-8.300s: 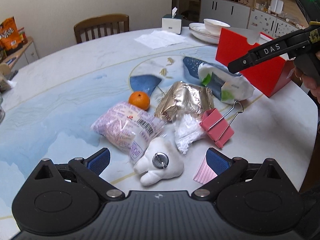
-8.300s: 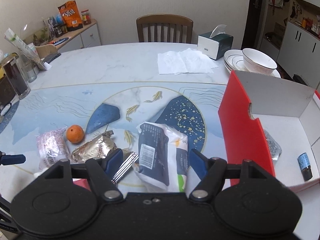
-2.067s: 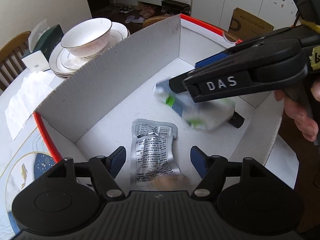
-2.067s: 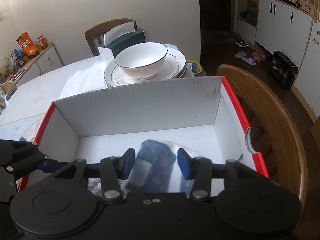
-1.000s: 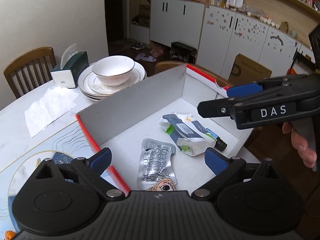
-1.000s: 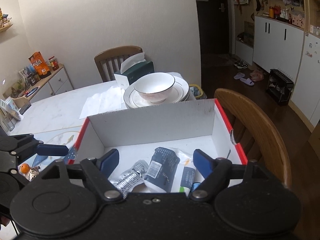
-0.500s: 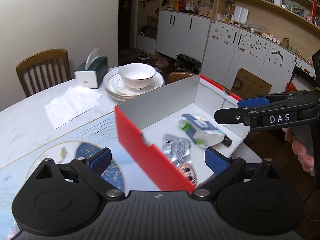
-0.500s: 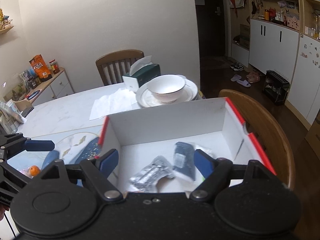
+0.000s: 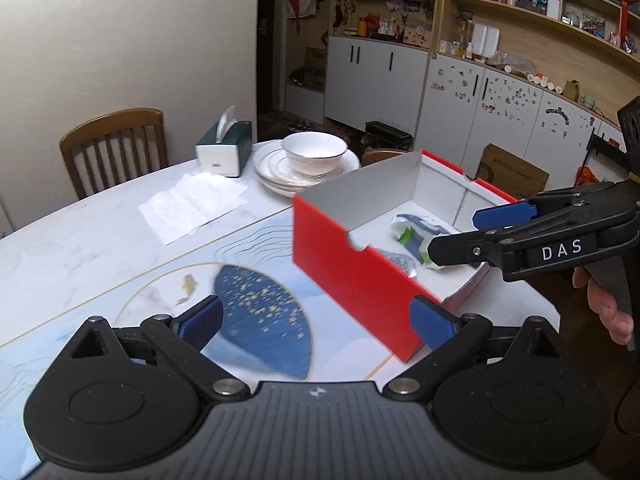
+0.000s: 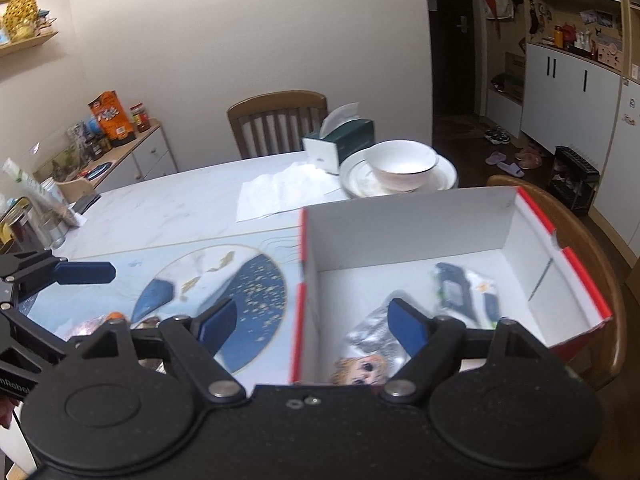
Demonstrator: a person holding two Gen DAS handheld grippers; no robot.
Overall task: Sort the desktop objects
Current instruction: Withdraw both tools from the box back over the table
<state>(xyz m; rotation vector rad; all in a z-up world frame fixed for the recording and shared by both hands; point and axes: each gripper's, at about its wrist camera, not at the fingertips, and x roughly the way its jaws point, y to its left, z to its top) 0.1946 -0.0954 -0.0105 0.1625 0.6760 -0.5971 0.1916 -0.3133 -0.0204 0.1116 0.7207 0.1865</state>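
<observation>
Red cardboard box [image 9: 360,276] is sitting at the table's [image 9: 100,216] right edge, holding a blue-white packet [image 10: 464,292] and a silver pouch [image 10: 372,340]. I'm keeping my left gripper [image 9: 316,320] and right gripper [image 10: 312,320] spread wide, gripping nothing.

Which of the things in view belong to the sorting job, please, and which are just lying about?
Part of the job:
- red box
- dark blue and white packet in it
- silver foil pouch in it
- orange waiting on the table

Just lying about:
- tissue box
- bowl on stacked plates
- paper napkins
</observation>
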